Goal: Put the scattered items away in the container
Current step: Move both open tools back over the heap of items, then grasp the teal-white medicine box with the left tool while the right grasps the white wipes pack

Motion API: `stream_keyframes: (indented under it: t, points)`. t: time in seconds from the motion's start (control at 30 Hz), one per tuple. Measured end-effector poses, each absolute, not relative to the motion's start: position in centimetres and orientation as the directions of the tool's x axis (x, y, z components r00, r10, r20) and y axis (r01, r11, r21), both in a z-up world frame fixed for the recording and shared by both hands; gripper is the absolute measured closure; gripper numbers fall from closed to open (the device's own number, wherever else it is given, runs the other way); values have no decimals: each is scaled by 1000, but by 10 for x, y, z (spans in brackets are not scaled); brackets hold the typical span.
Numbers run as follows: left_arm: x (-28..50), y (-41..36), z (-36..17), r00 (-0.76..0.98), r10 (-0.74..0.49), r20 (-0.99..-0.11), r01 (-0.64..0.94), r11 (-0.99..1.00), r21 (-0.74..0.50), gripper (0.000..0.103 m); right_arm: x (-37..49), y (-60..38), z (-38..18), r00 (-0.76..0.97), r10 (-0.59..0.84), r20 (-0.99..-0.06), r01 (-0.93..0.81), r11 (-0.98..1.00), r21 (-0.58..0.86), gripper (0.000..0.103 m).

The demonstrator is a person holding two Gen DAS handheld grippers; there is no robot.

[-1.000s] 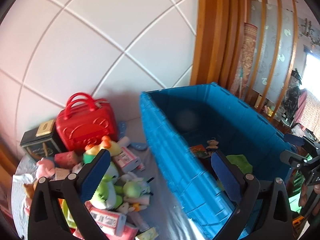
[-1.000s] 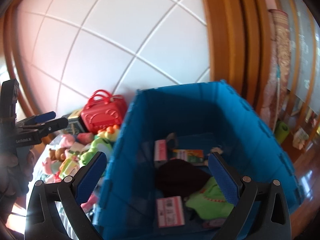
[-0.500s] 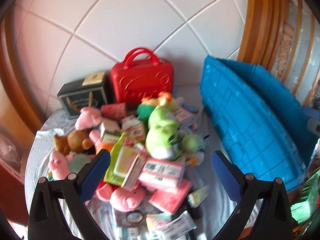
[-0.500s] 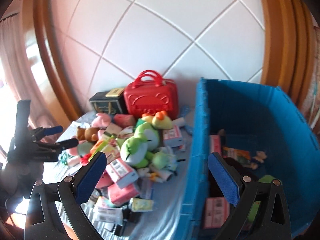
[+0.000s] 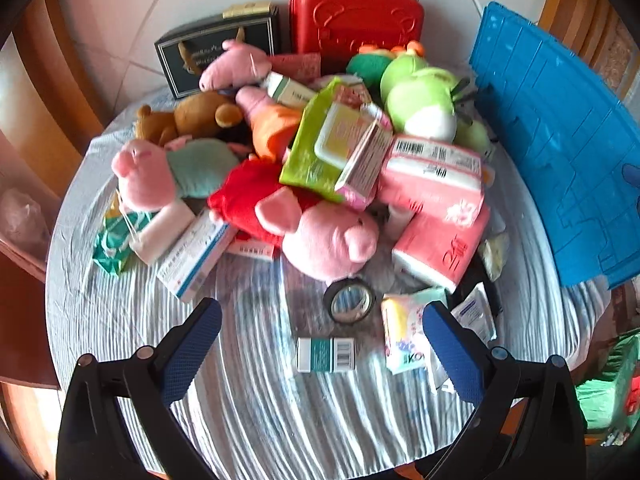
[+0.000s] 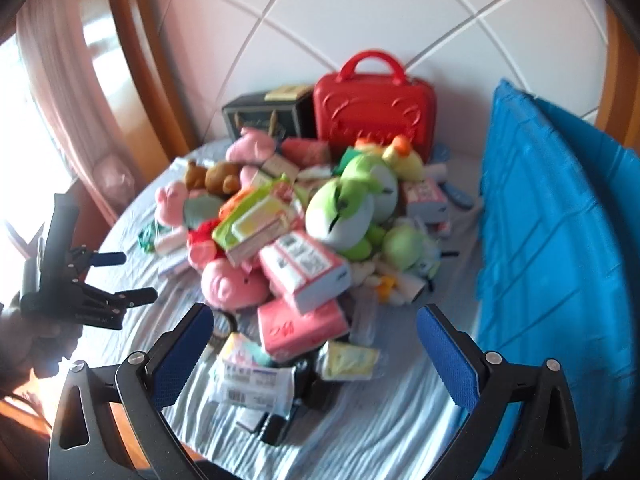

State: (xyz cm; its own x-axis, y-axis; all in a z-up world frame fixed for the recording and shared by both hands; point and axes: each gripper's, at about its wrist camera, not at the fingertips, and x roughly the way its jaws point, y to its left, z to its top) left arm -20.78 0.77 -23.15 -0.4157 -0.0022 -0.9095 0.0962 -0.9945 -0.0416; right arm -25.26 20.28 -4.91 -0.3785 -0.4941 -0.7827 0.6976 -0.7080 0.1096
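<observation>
Left gripper (image 5: 322, 346) low over the striped surface (image 5: 120, 320), jaws spread wide, nothing between them. Directly ahead: one small teal-and-white box (image 5: 325, 355), one roll of black tape (image 5: 349, 301) just beyond it, flat sachets to the right. Right gripper (image 6: 314, 346) likewise spread and empty, above a barcoded packet (image 6: 250, 390).

Farther on, the heap: three pink pig plushes (largest (image 5: 332, 240) nearest), one brown bear (image 5: 192, 118), two pink tissue packs stacked (image 5: 438, 208), one green wipes pack (image 5: 320, 144), green plushes (image 5: 420, 100). At the back, one red case (image 5: 356, 16) and one dark box (image 5: 216, 52) against the wall.

Blue container (image 5: 560, 140) at the right edge, outer wall only (interior hidden in both views). Right wrist view alone shows the left gripper from outside, at far left. Bare cloth near the front and left rim.
</observation>
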Motion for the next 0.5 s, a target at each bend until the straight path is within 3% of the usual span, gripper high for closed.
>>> stream_keyframes:
  t: [0.37, 0.5]
  points:
    - [-197, 18, -339, -292, 63, -954, 81, -993, -90, 2, -222, 161, -162, -224, -413, -883, 733, -669, 127, 0]
    - [-200, 17, -359, -291, 72, -954, 93, -990, -103, 10, -215, 148, -194, -177, -393, -902, 743, -654, 139, 0]
